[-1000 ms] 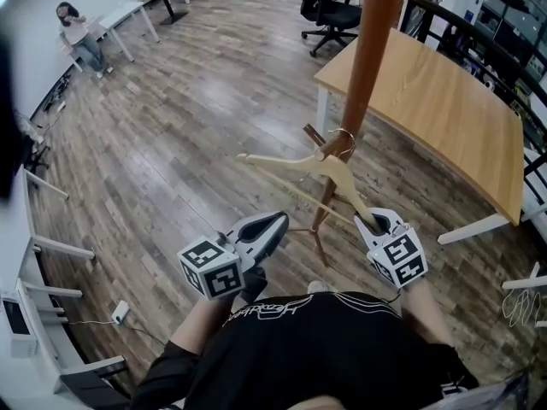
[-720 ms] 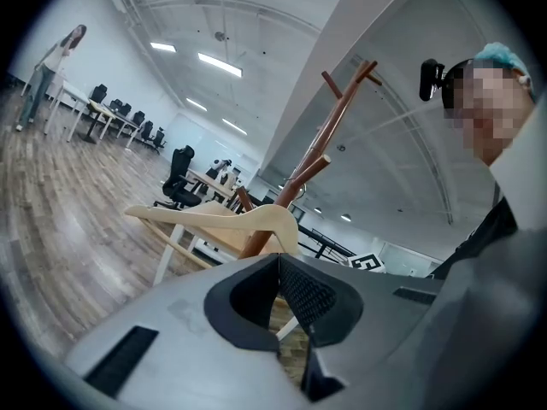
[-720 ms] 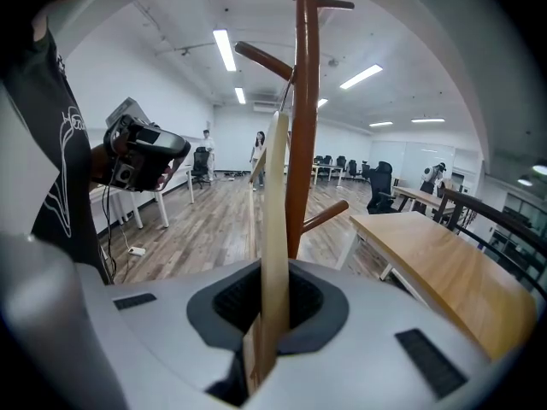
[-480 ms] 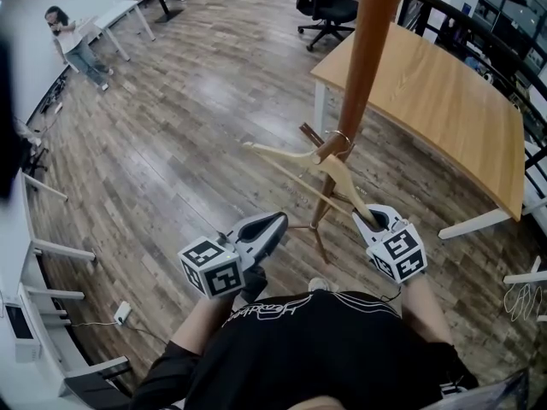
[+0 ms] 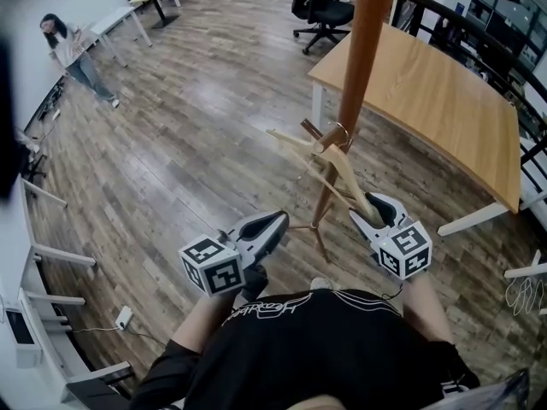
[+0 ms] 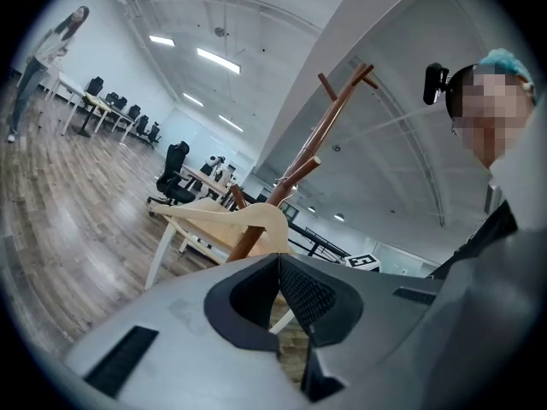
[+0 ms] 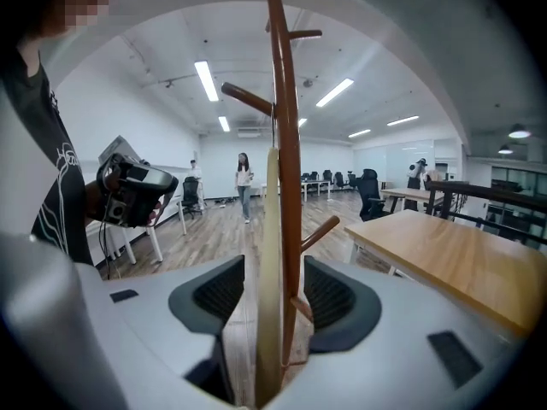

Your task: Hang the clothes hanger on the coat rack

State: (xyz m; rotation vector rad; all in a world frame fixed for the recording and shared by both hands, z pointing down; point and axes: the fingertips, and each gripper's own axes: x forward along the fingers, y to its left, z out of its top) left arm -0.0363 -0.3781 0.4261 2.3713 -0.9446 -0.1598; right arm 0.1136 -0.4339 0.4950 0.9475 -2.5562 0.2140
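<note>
A pale wooden clothes hanger (image 5: 335, 174) hangs by its metal hook from a low peg of the brown coat rack pole (image 5: 364, 49). Its near arm slopes down toward my right gripper (image 5: 373, 209), whose jaws are opening. In the right gripper view the hanger (image 7: 270, 263) stands edge-on between the pads with a gap on both sides, and the pole (image 7: 288, 169) rises behind it. My left gripper (image 5: 275, 222) hovers to the left of the rack, shut on nothing. In the left gripper view, the hanger (image 6: 231, 220) and rack (image 6: 320, 135) lie beyond the closed tips (image 6: 278, 267).
A large wooden table (image 5: 427, 101) stands just right of the rack, with a black office chair (image 5: 318, 11) behind it. The rack's base legs (image 5: 316, 233) spread on the plank floor near my feet. A person (image 5: 73, 49) stands far left by white desks.
The right gripper's jaws have spread off the hanger's near arm. The hanger has swung, its far arm turning away toward the pole. The left gripper has stayed put.
</note>
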